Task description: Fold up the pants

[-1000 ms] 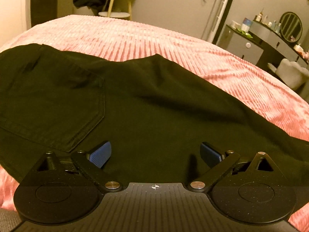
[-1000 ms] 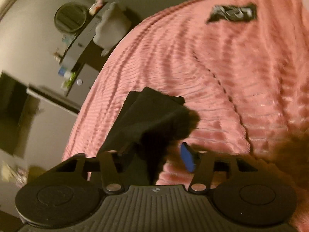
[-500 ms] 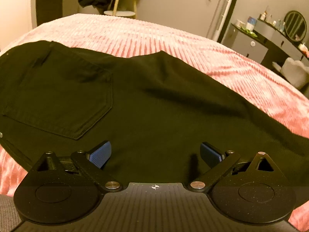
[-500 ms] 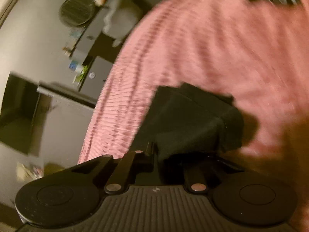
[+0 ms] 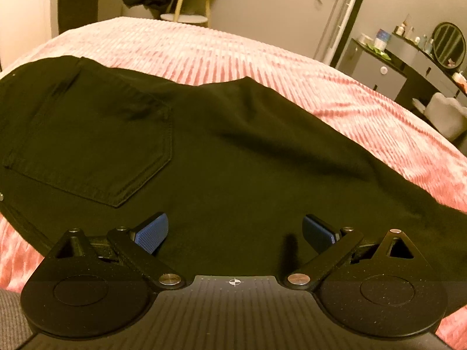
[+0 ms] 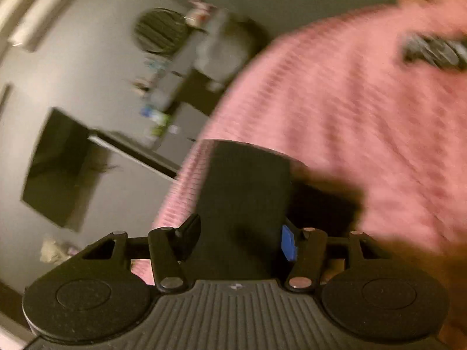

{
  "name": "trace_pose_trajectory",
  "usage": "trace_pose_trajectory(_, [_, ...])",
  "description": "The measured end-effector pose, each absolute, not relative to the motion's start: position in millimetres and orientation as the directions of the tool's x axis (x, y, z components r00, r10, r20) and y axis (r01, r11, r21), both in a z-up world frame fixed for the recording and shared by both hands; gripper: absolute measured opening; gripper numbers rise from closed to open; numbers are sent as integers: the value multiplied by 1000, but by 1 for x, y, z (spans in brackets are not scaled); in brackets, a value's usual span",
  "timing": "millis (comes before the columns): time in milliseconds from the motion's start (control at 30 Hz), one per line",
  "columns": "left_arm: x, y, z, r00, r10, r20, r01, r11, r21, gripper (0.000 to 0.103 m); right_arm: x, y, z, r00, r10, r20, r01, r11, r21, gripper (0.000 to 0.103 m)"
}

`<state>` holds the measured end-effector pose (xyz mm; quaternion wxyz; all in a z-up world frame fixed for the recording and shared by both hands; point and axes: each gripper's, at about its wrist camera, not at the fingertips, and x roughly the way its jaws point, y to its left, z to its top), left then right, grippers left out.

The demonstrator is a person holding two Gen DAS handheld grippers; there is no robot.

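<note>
Black pants [image 5: 233, 151] lie spread across pink ribbed bedspread [image 5: 262, 61], back pocket [image 5: 96, 145] at left, leg running off right. My left gripper [image 5: 235, 230] hovers over near edge of fabric, fingers wide apart, nothing between them. My right gripper [image 6: 239, 239] view blurred; fingers sit either side of dark cuff end of pants [image 6: 248, 180]; cannot tell whether clamped. Vanity with round mirror [image 5: 449, 45] stands far right.

1. No readable text, brand or number in either view, honestly.
2. Only sign: a small crosshair mark [image 5: 235, 281] on the left hand-held gripper body.
3. Right view is too blurred to read anything.
</note>
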<state>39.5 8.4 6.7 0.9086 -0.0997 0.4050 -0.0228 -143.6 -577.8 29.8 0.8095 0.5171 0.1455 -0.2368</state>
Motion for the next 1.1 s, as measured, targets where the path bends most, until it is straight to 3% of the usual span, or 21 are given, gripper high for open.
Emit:
trace_pose_trajectory(367, [37, 3, 7, 684, -158, -712, -8, 974, -225, 101, -126, -584, 4, 826, -204, -526, 564, 313, 764, 55])
trace_pose_trajectory(500, [37, 2, 7, 688, -160, -708, -12, 973, -232, 101, -133, -580, 11, 849, -204, -487, 528, 359, 770, 32])
trace_pose_trajectory(567, [37, 0, 8, 693, -170, -700, -1, 971, -238, 101, -127, -577, 15, 862, -191, -469, 505, 399, 765, 28])
trace_pose_trajectory(700, [31, -10, 14, 726, -201, -657, 46, 968, -245, 101, -108, -582, 8, 831, -148, -537, 548, 388, 741, 31])
trace_pose_trajectory(767, [26, -18, 20, 748, -213, -629, 75, 968, -238, 101, -101, -577, 17, 834, -158, -529, 539, 440, 718, 23])
trace_pose_trajectory(800, [23, -23, 21, 750, -228, -622, 93, 966, -242, 101, -100, -575, 24, 854, -160, -495, 507, 467, 725, 10])
trace_pose_trajectory(833, [22, -28, 21, 747, -243, -619, 108, 963, -247, 101, -102, -575, 28, 880, -152, -449, 465, 463, 754, 8])
trace_pose_trajectory(900, [22, -35, 19, 739, -260, -622, 122, 959, -256, 101, -111, -579, 29, 936, -140, -323, 351, 423, 835, 8])
trace_pose_trajectory(967, [23, -40, 17, 729, -296, -617, 147, 948, -281, 101, -119, -582, 28, 936, -185, -300, 351, 424, 835, 8])
trace_pose_trajectory(1000, [24, -41, 16, 727, -304, -615, 153, 946, -286, 101, -120, -584, 26, 913, -221, -344, 407, 432, 805, 10])
trace_pose_trajectory(1100, [29, -41, 9, 699, -303, -648, 143, 947, -289, 101, -123, -594, 10, 815, -246, -524, 579, 391, 716, 37])
